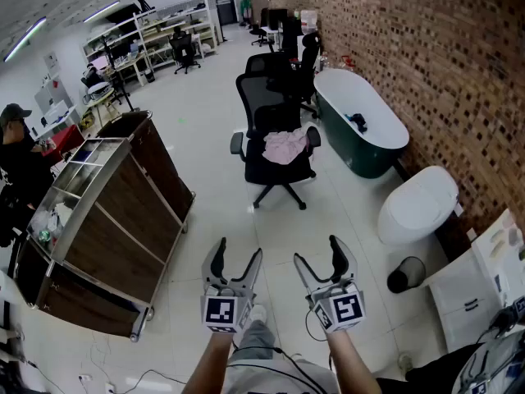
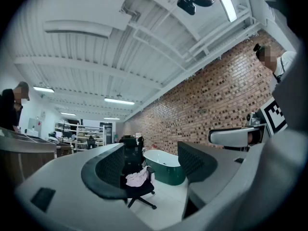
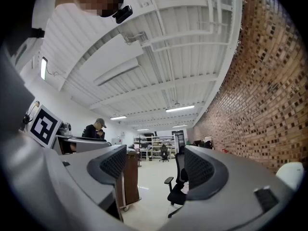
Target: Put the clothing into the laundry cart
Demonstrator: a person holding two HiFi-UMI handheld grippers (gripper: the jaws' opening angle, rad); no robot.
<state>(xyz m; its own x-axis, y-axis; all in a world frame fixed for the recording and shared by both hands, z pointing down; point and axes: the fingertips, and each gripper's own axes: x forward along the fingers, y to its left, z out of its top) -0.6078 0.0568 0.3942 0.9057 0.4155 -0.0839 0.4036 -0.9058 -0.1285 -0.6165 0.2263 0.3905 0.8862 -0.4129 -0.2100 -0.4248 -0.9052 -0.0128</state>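
Head view: pink clothing (image 1: pixel 284 146) lies bunched on the seat of a black office chair (image 1: pixel 275 120) at mid-floor, well apart from both grippers. The laundry cart (image 1: pixel 123 220), with brown panels and a steel frame, stands to the left. A bathtub (image 1: pixel 361 130) and toilet (image 1: pixel 418 203) sit along the brick wall on the right. Left gripper (image 1: pixel 238 251) and right gripper (image 1: pixel 318 251) are held low and near, jaws apart, nothing between them. The garment is likely light, limp and wrinkled; it should drape and trail once lifted, so a pinch on the raised fold at the top of the heap seems best, clear of the armrests. The cart's inside is hard to read from here, and how deep it is cannot be told. Left gripper view: jaws wide apart and empty, with the clothing (image 2: pixel 137 177) framed far off between them on the chair; the garment type and any loose sleeves are too small to make out. Right gripper view: jaws apart and empty. The cart's corner (image 3: pixel 130 182) shows between them, and the chair (image 3: pixel 178 189) is partly cut off by the right jaw, so the clothing is mostly hidden. A person (image 3: pixel 96 129) stands far left.
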